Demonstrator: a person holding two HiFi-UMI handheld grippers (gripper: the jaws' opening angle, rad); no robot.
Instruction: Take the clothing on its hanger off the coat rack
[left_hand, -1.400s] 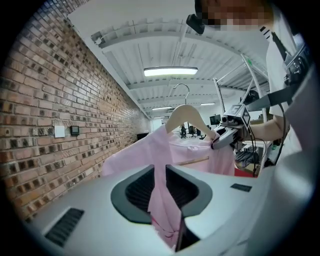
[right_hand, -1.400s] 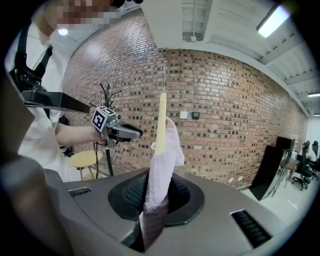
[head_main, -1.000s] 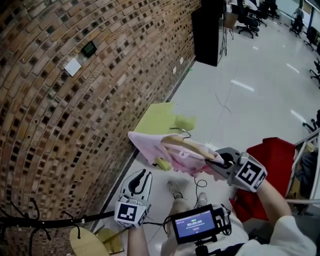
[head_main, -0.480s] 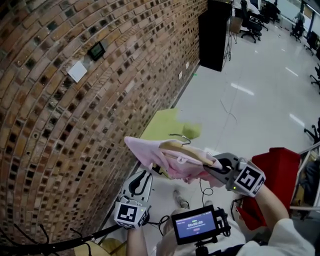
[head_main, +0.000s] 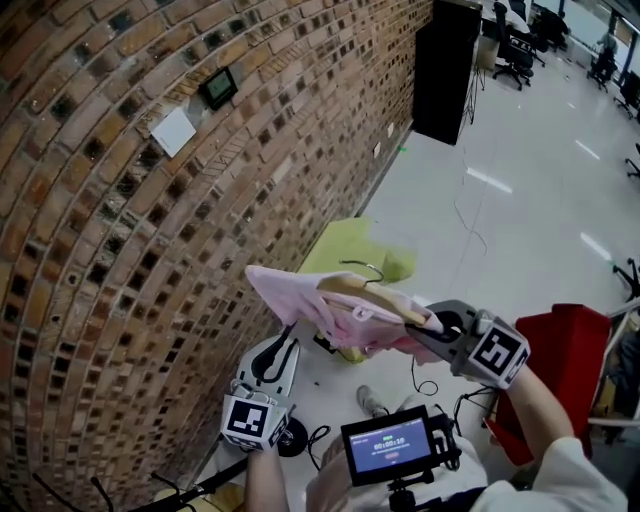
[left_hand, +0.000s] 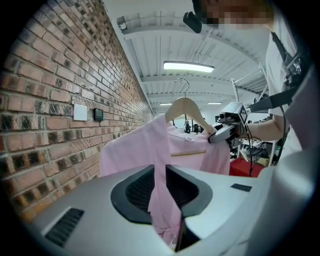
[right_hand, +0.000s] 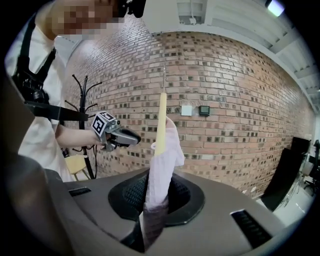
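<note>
Up against the brick wall (head_main: 120, 250), well off the floor, I have one pink shirt (head_main: 300, 298) on one wooden hanger (head_main: 365, 289). It is clear of the single black coat rack (right_hand: 83, 105), which stands apart behind the left forearm in the right gripper view.

Both of my two grippers are on the shirt. The right gripper (head_main: 437, 330) is pressed shut on the outer end of the hanger, with pink cloth pinched in alongside the wood. From its own camera the hanger shows edge-on, rising straight out of the jaws with the wire hook topmost.

The left gripper (head_main: 283, 345) sits lower and nearer the wall. Its jaws are closed on a hanging fold of the shirt, and the cloth runs down through the narrow slot between them. In the head view the shirt spreads from the right gripper out toward the wall, lying nearly flat, with the left gripper just beneath its near edge.

One yellow-green sheet (head_main: 345, 250) lies on the floor beyond the shirt.
</note>
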